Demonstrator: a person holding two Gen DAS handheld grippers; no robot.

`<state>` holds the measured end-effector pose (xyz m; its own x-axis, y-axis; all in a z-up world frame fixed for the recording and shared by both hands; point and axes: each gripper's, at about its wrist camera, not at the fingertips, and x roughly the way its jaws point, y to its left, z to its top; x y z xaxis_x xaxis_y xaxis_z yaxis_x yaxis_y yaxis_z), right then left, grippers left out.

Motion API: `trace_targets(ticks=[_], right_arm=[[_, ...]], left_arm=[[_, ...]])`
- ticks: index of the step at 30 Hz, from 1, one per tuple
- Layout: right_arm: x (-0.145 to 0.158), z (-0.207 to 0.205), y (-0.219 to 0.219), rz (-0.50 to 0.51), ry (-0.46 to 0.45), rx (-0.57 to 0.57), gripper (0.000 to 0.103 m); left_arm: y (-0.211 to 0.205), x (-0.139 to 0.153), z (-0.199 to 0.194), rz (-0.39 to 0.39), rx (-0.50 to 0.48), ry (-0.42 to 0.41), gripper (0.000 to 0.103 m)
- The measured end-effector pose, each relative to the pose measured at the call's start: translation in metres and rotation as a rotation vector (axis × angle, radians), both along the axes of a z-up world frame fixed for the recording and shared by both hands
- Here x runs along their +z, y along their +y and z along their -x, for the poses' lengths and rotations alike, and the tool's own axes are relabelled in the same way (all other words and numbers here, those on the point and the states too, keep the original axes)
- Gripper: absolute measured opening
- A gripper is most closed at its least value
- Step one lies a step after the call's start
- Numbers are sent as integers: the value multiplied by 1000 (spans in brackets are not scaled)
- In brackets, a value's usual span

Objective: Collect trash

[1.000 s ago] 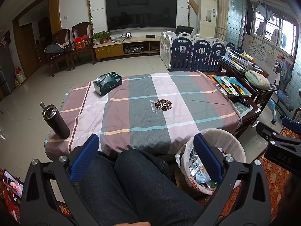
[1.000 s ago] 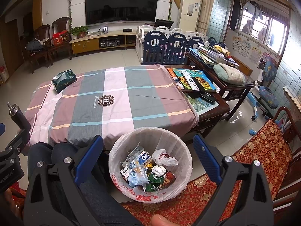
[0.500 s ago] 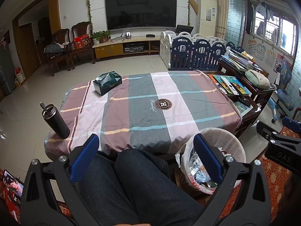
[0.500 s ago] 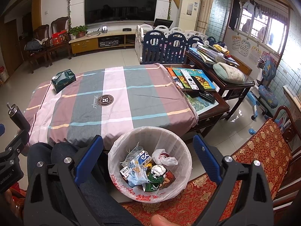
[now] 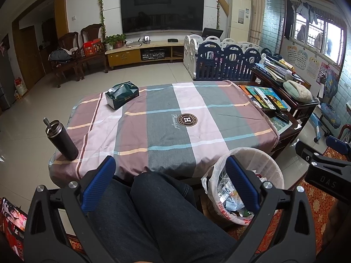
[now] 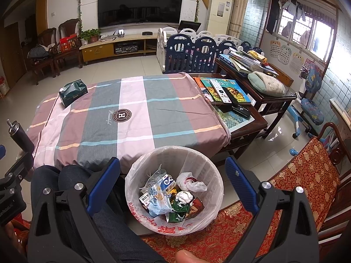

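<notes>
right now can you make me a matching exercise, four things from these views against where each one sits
Things:
1. dark green tissue box
2. black steel flask
3. white-lined trash bin
4. grey-green cushion

Places:
A. floor, at the table's near edge
B. dark wooden side table
C. far left of the striped tablecloth
D. near left corner of the tablecloth

Pairs: 1-C, 2-D, 3-A, 4-B
</notes>
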<state>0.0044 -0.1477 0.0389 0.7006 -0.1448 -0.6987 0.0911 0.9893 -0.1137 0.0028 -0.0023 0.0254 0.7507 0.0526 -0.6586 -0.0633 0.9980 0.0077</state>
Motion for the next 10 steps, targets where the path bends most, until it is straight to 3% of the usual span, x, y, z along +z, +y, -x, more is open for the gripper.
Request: trace_targets(ticks=[10], right_arm=[[-2, 0, -3, -8, 0, -14, 94]], left_arm=[[7, -3, -5, 12, 21, 20, 100]])
